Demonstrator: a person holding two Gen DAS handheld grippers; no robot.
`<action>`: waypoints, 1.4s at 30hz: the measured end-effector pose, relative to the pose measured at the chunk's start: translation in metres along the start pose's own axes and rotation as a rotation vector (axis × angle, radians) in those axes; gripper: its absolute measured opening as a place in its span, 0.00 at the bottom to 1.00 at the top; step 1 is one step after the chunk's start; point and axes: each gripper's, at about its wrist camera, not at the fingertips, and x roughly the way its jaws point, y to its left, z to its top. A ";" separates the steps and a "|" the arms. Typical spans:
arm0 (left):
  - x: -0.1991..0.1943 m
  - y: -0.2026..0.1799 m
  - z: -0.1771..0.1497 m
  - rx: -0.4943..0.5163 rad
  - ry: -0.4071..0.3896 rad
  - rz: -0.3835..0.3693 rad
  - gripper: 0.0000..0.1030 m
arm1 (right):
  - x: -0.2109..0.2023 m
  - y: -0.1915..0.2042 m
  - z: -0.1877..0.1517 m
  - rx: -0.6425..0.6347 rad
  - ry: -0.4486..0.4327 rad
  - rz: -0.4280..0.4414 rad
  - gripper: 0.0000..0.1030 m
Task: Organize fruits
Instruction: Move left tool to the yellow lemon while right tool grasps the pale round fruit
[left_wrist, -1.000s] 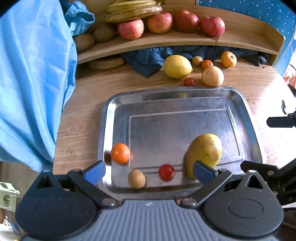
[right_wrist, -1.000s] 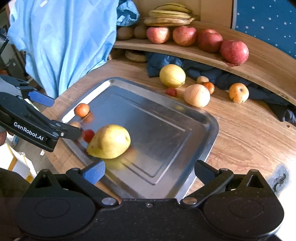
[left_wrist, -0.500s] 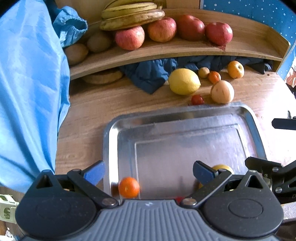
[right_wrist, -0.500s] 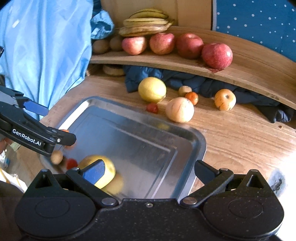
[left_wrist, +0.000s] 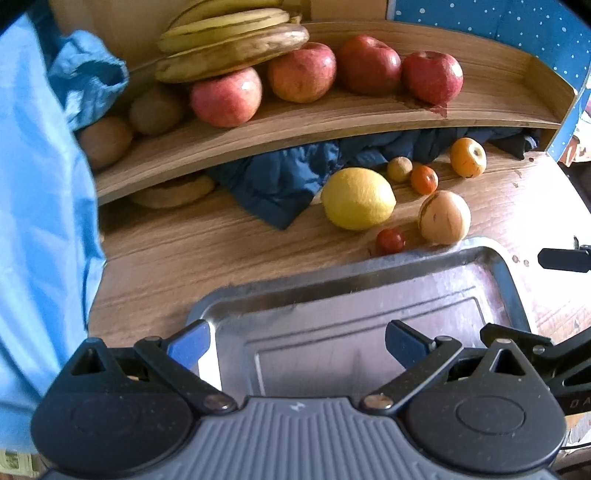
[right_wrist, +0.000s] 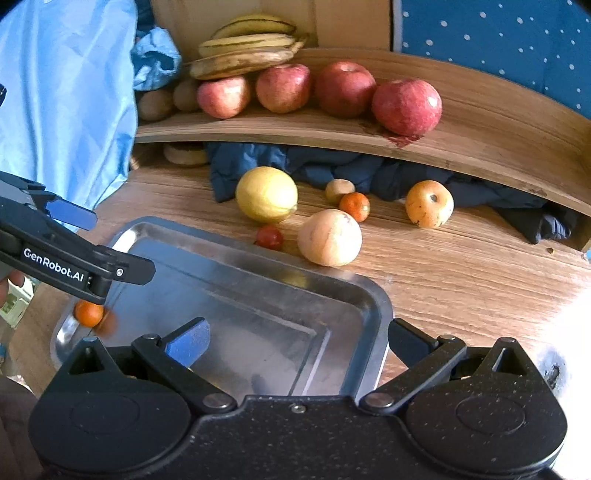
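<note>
Both my grippers are over the metal tray (right_wrist: 373, 306) right now, and both are spread wide with nothing between the fingers. My left gripper (left_wrist: 295, 341) hangs over the tray's near left corner, and from the right wrist view I can see its arm poking in over that same side, with a little orange (right_wrist: 88, 313) sitting in the tray just under it, right against the rim. My right gripper (right_wrist: 295, 341) is over the tray's near right corner. Whatever else is in the tray is hidden behind the gripper bodies, so I can't tell. The loose fruit is all on the wooden table just past the tray's far edge: a cherry tomato (right_wrist: 269, 237) nearly touching the rim, a pale round fruit (right_wrist: 329, 237) just beside it, and a big lemon (right_wrist: 266, 194) right behind the tomato. A bit further back from the tray there's a small brown fruit (right_wrist: 339, 190) touching a second little orange (right_wrist: 354, 206), and a yellow-orange apple (right_wrist: 429, 203) off on its own to the right. Behind all that a dark blue cloth (right_wrist: 255, 162) is stuffed under the wooden shelf (right_wrist: 480, 133), which holds four red apples (right_wrist: 407, 106), a bunch of bananas (right_wrist: 247, 48) and a couple of kiwis (right_wrist: 155, 105).
</note>
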 end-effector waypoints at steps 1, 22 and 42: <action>0.003 -0.001 0.003 0.007 0.000 -0.006 0.99 | 0.001 -0.002 0.002 0.008 0.000 -0.008 0.99; 0.040 -0.013 0.053 -0.015 -0.048 -0.113 0.99 | 0.032 -0.024 0.025 0.117 -0.025 -0.097 0.99; 0.072 -0.024 0.076 -0.054 -0.067 -0.143 0.99 | 0.068 -0.027 0.041 0.125 -0.018 -0.071 0.83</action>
